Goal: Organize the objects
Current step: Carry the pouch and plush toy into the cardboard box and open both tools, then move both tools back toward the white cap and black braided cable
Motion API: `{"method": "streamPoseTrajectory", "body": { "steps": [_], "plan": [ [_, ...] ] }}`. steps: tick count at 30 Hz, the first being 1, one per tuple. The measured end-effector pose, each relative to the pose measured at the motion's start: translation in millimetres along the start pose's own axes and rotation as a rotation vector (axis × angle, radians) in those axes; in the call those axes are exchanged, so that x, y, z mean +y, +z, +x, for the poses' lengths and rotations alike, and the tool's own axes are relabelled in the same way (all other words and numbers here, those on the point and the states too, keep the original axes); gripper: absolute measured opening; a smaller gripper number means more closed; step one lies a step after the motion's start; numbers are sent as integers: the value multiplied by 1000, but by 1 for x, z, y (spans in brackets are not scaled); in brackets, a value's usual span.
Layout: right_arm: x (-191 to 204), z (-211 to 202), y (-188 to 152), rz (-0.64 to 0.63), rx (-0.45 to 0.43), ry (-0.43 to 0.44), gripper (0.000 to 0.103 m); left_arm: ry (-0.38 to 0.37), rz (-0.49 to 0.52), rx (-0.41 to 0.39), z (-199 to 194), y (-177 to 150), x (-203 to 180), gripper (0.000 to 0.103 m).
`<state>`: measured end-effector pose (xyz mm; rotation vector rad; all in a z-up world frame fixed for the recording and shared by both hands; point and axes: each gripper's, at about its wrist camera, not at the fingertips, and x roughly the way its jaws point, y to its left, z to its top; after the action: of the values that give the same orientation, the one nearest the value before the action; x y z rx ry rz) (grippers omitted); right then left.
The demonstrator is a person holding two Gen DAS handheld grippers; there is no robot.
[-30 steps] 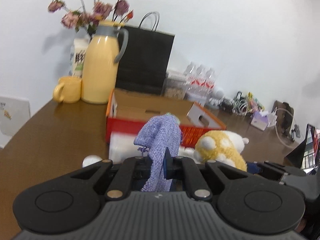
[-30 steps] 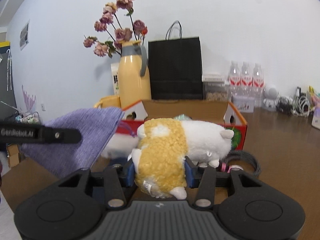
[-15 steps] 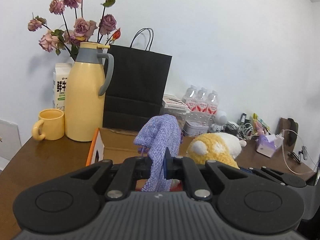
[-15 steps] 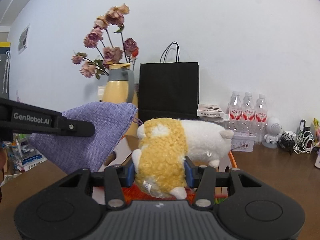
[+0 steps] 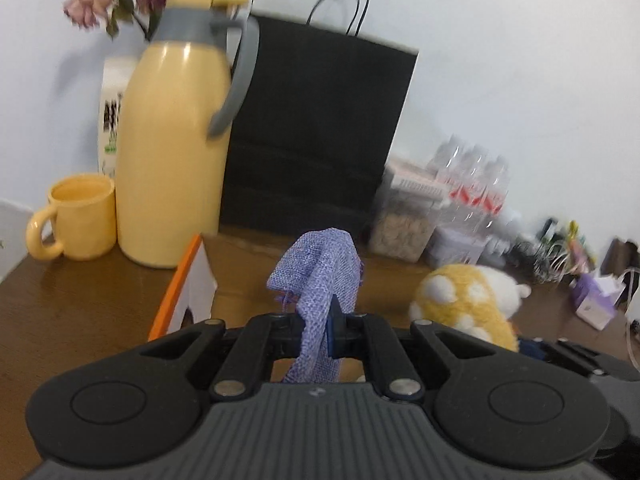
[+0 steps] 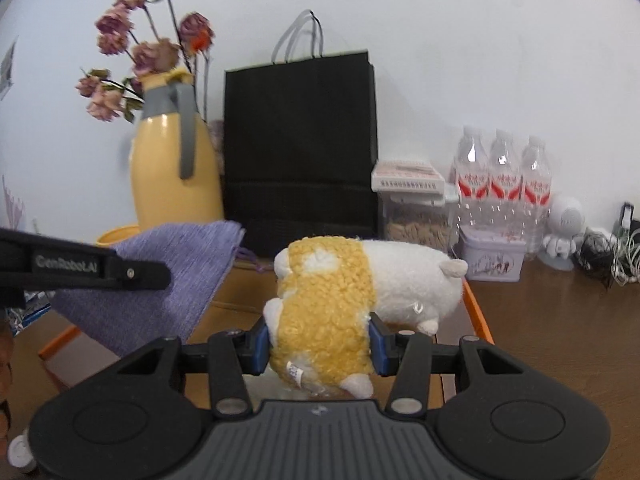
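Purple woven pouch (image 5: 320, 280), yellow-and-white plush toy (image 6: 352, 292), black paper bag (image 6: 300, 140).

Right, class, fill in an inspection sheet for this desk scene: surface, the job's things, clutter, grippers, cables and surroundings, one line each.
Surface: brown wooden table.
Job's things: purple cloth pouch and yellow-and-white plush toy, both held up over an open cardboard box with an orange edge.
Clutter: yellow jug with dried flowers behind it, yellow mug, black paper bag, three water bottles, food container, small tin, white figurine.
Grippers: left gripper, jaws shut on the pouch; right gripper, jaws clamped on the toy.
Cables: tangle at the table's far right.
Surroundings: plain white wall.
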<state>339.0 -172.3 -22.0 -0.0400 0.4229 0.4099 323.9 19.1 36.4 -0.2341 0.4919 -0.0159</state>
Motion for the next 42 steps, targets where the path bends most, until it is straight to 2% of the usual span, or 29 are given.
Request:
{"method": "streamPoseTrajectory", "body": {
  "steps": [7,11,12,13,14,15,16,17,18,20,31,37,42],
  "plan": [
    [-1,10,-7,0,49,1,46,30,31,47,15,-11,2,8],
    [-2,10,-8,-1,67,-3,52,48,42,41,14,-12,1,11],
    [-3,9,-8,-1,67,0,53,56,51,32,13,-12,0,18],
    [-3,8,-8,-2,65,-1,54,72,63,19,12,-13,0,37],
    [-3,7,-8,-1,64,-3,61,82,68,7,10,-13,-1,49],
    [-4,6,-8,4,62,-2,78,93,72,-6,9,-13,-2,72],
    [-5,4,-8,9,56,-5,86,103,76,-19,7,-12,-3,93],
    [-5,3,-7,8,51,-8,95,112,80,-35,6,-13,-4,100],
    [-5,2,-7,7,50,-7,96,125,85,-60,3,-13,-5,103],
    [-6,1,-6,14,53,-7,98,153,95,-91,0,-12,-8,103],
    [-3,-8,-1,-2,51,-12,100,152,91,-99,-8,-8,-10,103],
    [5,-36,7,-37,-6,-15,103,125,76,-139,-39,-6,-11,103],
    [12,-64,2,-71,-20,-11,103,116,80,-153,-70,-13,-7,103]
  ]
}}
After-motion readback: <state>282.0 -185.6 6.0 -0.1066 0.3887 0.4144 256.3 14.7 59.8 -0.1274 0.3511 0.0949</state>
